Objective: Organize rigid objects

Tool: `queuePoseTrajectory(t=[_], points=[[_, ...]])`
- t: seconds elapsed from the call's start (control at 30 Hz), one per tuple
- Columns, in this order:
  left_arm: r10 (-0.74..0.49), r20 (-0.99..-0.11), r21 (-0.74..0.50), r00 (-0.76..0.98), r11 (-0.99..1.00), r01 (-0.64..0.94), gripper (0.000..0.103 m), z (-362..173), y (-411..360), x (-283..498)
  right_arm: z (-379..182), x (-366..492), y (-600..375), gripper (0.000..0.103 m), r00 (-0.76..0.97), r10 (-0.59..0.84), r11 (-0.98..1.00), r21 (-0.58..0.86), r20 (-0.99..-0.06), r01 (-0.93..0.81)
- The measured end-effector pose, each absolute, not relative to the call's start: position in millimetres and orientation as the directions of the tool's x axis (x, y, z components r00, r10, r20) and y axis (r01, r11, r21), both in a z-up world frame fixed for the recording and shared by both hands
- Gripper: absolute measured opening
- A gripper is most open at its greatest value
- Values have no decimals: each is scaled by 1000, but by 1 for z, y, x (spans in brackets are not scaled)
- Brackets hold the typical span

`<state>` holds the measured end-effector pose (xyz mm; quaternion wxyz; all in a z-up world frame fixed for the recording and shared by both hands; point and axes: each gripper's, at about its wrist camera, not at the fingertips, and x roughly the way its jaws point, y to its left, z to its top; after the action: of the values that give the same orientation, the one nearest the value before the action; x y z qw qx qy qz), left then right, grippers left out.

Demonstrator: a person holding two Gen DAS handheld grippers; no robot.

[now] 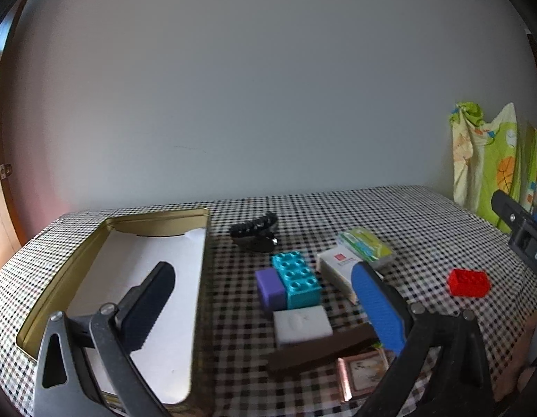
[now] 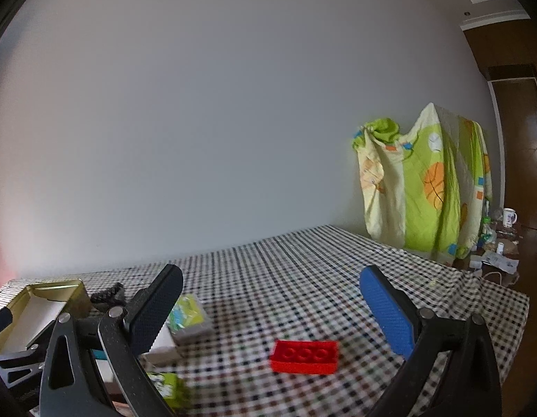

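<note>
My left gripper (image 1: pixel 265 299) is open and empty above a cluster on the checked table: a teal brick (image 1: pixel 296 279), a purple block (image 1: pixel 270 286), a white eraser (image 1: pixel 301 323), a brown bar (image 1: pixel 324 349), a white box (image 1: pixel 338 272), a green packet (image 1: pixel 367 246) and a black hair clip (image 1: pixel 254 231). An open gold tin (image 1: pixel 105 295) lined with white paper lies at the left. My right gripper (image 2: pixel 270 307) is open and empty, with a red brick (image 2: pixel 305 356) on the table between its fingers; the brick also shows in the left wrist view (image 1: pixel 468 282).
A small framed picture (image 1: pixel 362 375) lies by the brown bar. A green patterned cloth (image 2: pixel 424 184) hangs at the table's far right corner. The wall runs behind the table. The green packet (image 2: pixel 188 316) and tin (image 2: pixel 42 302) sit left of my right gripper.
</note>
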<state>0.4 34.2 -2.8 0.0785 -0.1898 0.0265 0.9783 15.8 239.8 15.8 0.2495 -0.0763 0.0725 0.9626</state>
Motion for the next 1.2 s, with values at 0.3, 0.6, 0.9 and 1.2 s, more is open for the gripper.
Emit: queuePoseTrajectory(t=[0.3,0.6,0.9,1.2], points=[[256,-469,-21,-845,-960,-279,96,-8,38,0,5,16,283,102,-821,472,-852,71,-321,-518],[340,-575,-23,-744,-916,-401,81,-20,64,5,-10,1,304,102,-778,388,-886,31,-494,-462],[365,-660,-55,-656,-895,-443,79,-41,76,5,-33,-7,317,98,-726,289,-919,33,-625,-394],[363,-686,-53,-630,-889,-454,86,-42,72,6,-41,-47,300,98,-663,241,-951,-37,-708,-306]])
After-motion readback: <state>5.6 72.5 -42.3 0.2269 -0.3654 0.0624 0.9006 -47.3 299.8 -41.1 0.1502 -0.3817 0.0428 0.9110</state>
